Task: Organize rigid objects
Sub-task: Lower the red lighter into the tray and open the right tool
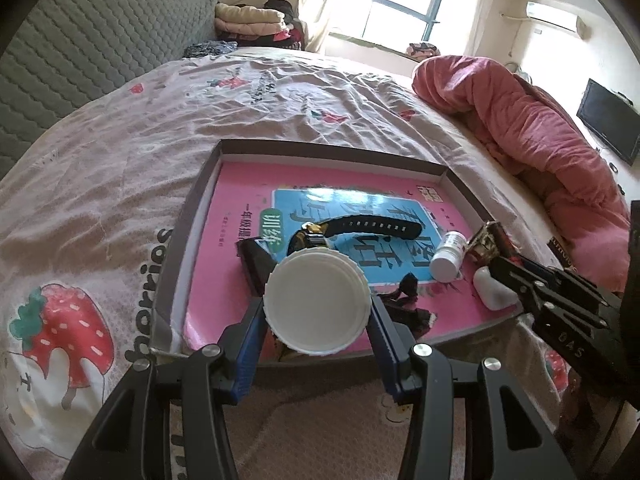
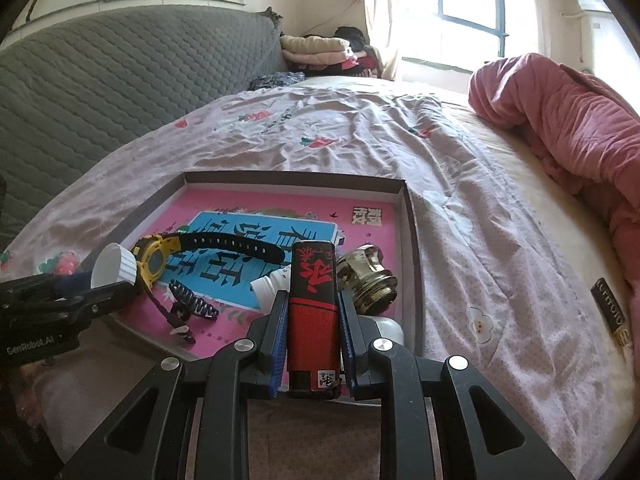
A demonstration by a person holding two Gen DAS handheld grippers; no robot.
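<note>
A shallow grey box [image 1: 196,208] with a pink book inside lies on the bed; it also shows in the right wrist view [image 2: 410,216]. My left gripper [image 1: 318,304] is shut on a white ribbed cap [image 1: 316,300], held over the box's near edge; the cap also shows in the right wrist view [image 2: 114,266]. My right gripper [image 2: 313,300] is shut on a red and black lighter [image 2: 313,300] over the box's near right corner. In the box lie a yellow and black watch [image 2: 156,258], a white pill bottle [image 1: 448,256], a black hair clip [image 2: 194,304] and a glass jar [image 2: 366,280].
A white object [image 1: 494,290] lies at the box's near right corner. A rumpled pink quilt [image 2: 568,128] lies on the right. A black and gold item [image 2: 612,312] lies on the sheet at the right. A grey headboard [image 1: 92,48] is at the left.
</note>
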